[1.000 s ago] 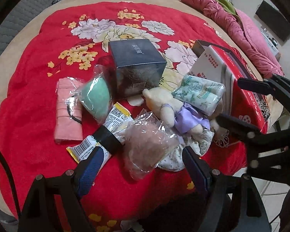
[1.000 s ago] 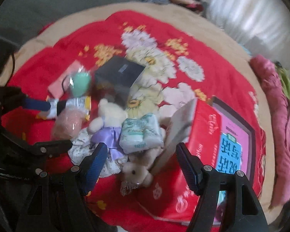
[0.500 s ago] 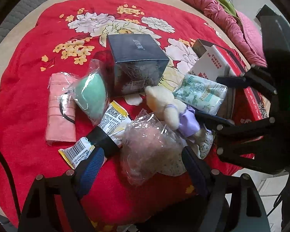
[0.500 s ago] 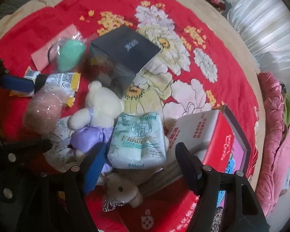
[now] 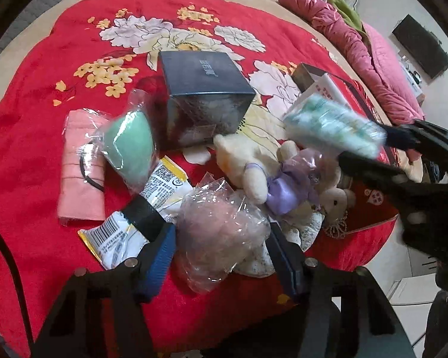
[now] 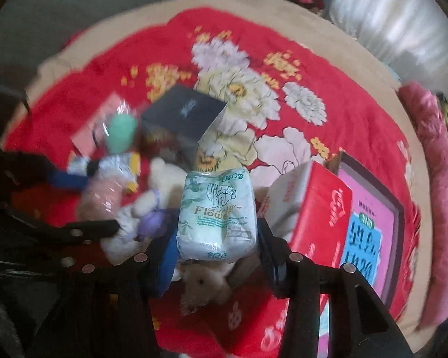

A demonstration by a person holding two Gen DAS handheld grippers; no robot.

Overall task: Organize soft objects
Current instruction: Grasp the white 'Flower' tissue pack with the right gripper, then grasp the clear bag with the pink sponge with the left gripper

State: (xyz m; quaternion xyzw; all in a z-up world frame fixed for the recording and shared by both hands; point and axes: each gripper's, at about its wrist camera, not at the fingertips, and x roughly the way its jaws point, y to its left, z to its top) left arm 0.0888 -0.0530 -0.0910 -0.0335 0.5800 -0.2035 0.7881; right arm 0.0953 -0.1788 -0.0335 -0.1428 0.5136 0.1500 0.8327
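My right gripper is shut on a pale green tissue pack and holds it lifted above the pile; the pack shows blurred in the left wrist view. My left gripper is open, its fingers either side of a pink fluffy item in a clear bag, not gripping it. A cream teddy bear in a purple dress lies beside a small white plush. A mint green sponge in a bag and a folded pink cloth lie to the left.
A dark blue box stands behind the pile on the red flowered blanket. An open red carton sits at the right edge. A yellow and white snack packet lies near my left finger. A pink quilt lies far right.
My right gripper has closed on the tissue pack and lifted it off the plush toys. My left gripper has moved forward around the pink bagged item.
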